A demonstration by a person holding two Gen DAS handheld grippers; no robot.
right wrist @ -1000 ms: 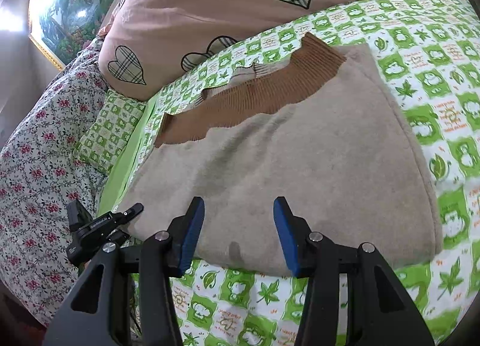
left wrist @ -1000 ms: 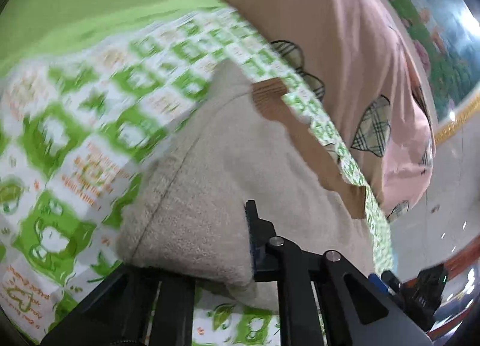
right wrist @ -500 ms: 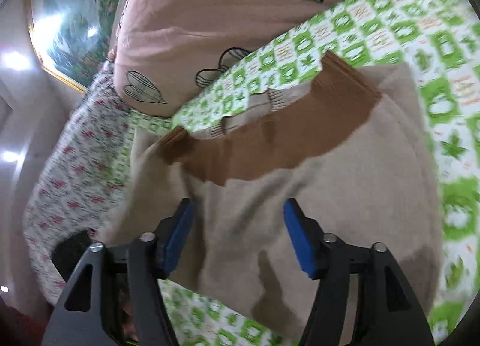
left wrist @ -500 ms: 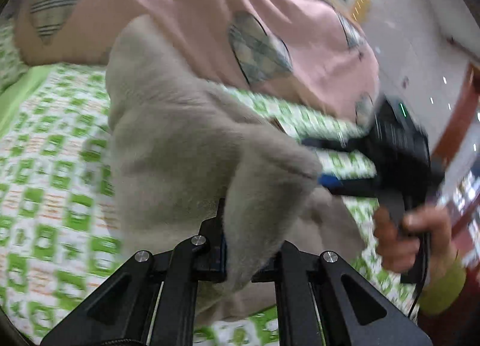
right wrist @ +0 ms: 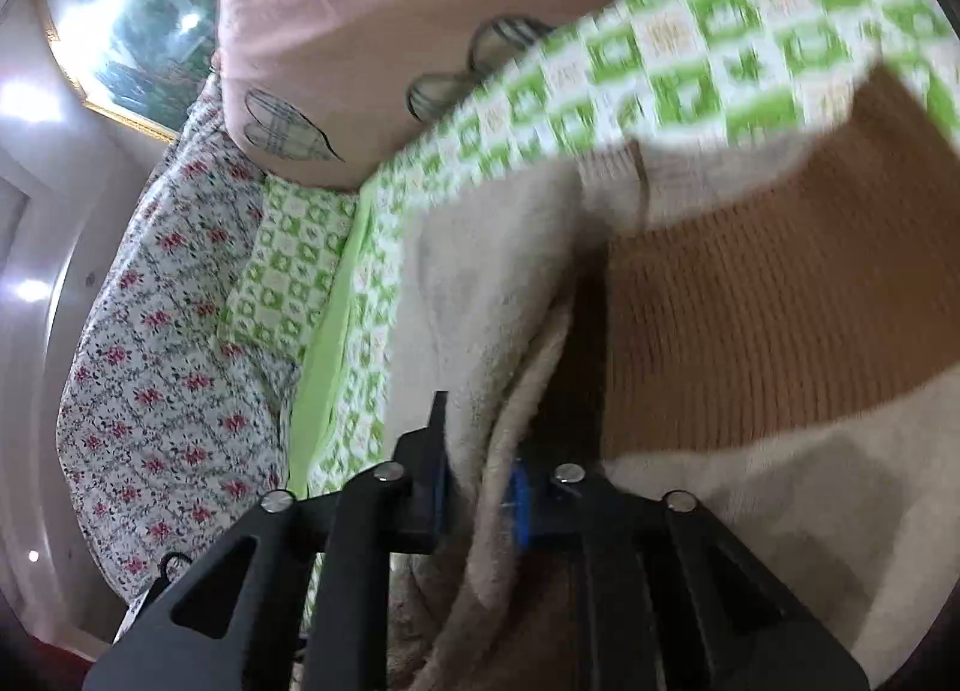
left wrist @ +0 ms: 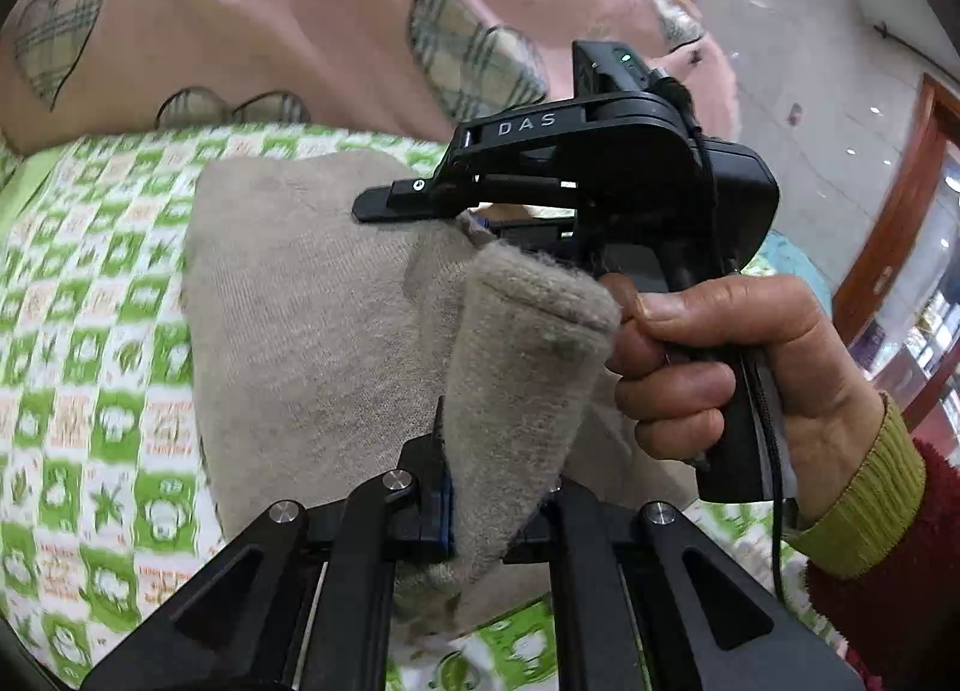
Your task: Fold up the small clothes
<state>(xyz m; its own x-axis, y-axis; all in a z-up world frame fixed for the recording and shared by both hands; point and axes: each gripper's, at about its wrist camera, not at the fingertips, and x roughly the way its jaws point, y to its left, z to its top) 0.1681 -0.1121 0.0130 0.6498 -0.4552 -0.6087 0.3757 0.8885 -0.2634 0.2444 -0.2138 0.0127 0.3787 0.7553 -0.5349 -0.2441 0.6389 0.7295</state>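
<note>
Green-checked bedsheet (left wrist: 90, 343) carries the beige sweater (left wrist: 312, 319), lying near the pink pillow (left wrist: 270, 31) at the bed's far edge. Left gripper (left wrist: 480, 511) is clamped on a raised fold; right gripper (right wrist: 480, 487) pinches another edge. Judged mid-fold: next, carry both edges across and lay them flat

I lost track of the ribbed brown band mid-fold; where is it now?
In the right wrist view, the brown band fills the right half, just beyond the right hand-held gripper, on the beige sweater below the green checked sheet.
</note>
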